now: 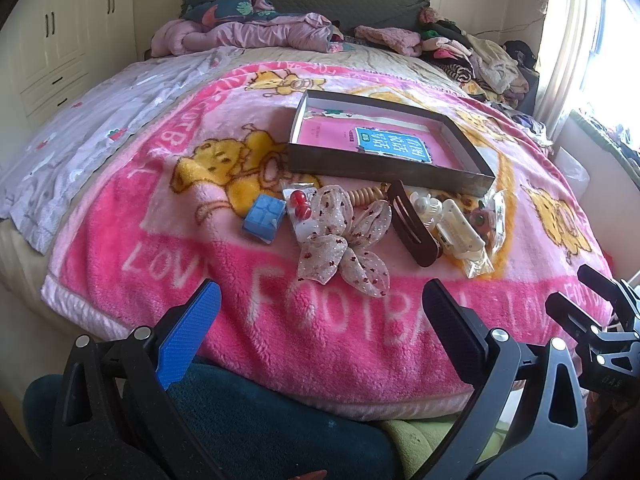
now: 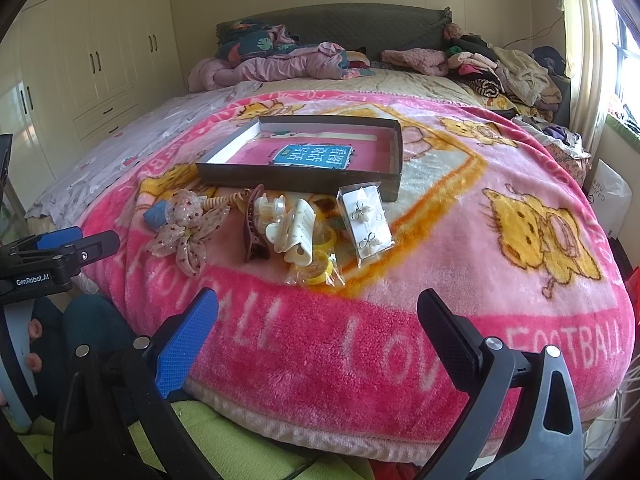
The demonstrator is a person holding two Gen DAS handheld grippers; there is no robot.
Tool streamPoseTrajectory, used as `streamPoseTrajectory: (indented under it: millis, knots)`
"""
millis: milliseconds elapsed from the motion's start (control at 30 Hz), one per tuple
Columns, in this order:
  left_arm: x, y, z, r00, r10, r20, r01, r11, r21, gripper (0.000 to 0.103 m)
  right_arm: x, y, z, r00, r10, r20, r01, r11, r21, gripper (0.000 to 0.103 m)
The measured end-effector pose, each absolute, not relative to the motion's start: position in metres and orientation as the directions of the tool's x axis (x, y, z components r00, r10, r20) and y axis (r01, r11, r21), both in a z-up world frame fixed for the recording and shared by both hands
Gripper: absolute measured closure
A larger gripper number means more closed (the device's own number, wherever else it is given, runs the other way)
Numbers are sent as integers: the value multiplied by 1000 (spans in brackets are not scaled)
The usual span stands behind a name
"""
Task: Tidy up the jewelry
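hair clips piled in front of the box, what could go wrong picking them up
The white claw clip, brown clip and yellow pieces in a clear packet overlap, so a grab may drag neighbours along. The plush blanket is soft, so small pieces could sink or snag. The earring card leans on the box and may slide.

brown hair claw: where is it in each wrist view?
Left wrist: brown hair claw lies right of centre, in front of the tray's near wall, between the fabric flower clip and the white claw clip.
Right wrist: brown hair claw lies left of centre, right of the flower clip.
Shared landmark: the tray directly behind it.
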State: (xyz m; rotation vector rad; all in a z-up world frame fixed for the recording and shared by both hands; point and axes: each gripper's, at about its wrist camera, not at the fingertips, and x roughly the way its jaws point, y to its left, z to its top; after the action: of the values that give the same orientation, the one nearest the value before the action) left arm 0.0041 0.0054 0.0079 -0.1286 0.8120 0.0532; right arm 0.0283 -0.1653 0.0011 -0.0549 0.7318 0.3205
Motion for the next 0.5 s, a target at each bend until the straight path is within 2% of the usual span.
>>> streamPoseTrajectory:
  millis: [500]
  knots:
    - [13,48,-9,665,15,-747,-191,970,-151,10,59,-166,-1,688,279,-670,-323,944,61,6]
